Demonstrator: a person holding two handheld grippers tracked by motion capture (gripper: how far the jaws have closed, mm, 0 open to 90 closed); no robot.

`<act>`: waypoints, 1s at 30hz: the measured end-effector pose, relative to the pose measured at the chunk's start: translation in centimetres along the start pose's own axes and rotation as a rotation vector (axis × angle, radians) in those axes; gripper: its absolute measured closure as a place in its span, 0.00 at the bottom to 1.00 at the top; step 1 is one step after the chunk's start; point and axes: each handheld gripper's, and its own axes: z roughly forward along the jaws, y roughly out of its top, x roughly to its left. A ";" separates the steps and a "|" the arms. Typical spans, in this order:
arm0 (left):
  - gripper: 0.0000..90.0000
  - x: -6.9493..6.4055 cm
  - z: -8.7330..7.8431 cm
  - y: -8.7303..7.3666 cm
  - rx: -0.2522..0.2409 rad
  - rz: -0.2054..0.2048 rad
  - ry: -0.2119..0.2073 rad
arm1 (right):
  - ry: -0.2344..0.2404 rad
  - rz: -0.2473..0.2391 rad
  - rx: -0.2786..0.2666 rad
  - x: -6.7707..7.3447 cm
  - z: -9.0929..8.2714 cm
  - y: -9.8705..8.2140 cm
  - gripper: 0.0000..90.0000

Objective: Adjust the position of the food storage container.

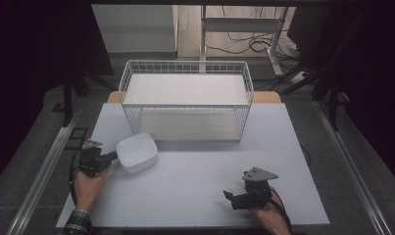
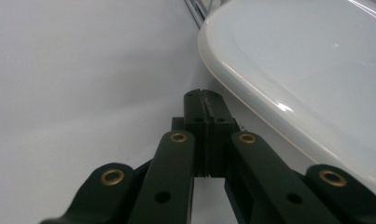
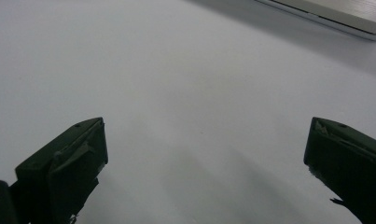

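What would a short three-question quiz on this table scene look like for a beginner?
1. True or false: the left gripper has its jaws pressed together with nothing between them.
2. Which is widest open? A) left gripper B) right gripper
3. What stands behind the white dish on the table?

Key: 1 true. 2 B. 3 A white wire basket on a shelf rack.
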 end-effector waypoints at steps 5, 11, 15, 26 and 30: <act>1.00 -0.2 1.0 0.7 0.005 0.010 -0.024 | 0.012 -0.001 -0.001 -0.1 0.2 0.5 0.00; 1.00 -1.2 2.2 1.5 0.015 0.031 -0.074 | 0.023 0.016 0.007 -0.3 0.7 1.5 0.03; 1.00 -2.3 2.9 1.9 0.023 0.053 -0.108 | 0.061 0.010 0.032 -0.4 1.3 2.2 0.10; 1.00 -5.6 5.1 3.0 0.041 0.113 -0.184 | 0.081 0.006 0.043 -1.0 3.5 5.3 0.68; 1.00 -6.8 6.3 3.6 0.044 0.121 -0.215 | 0.091 0.003 0.050 -1.3 5.4 6.7 0.83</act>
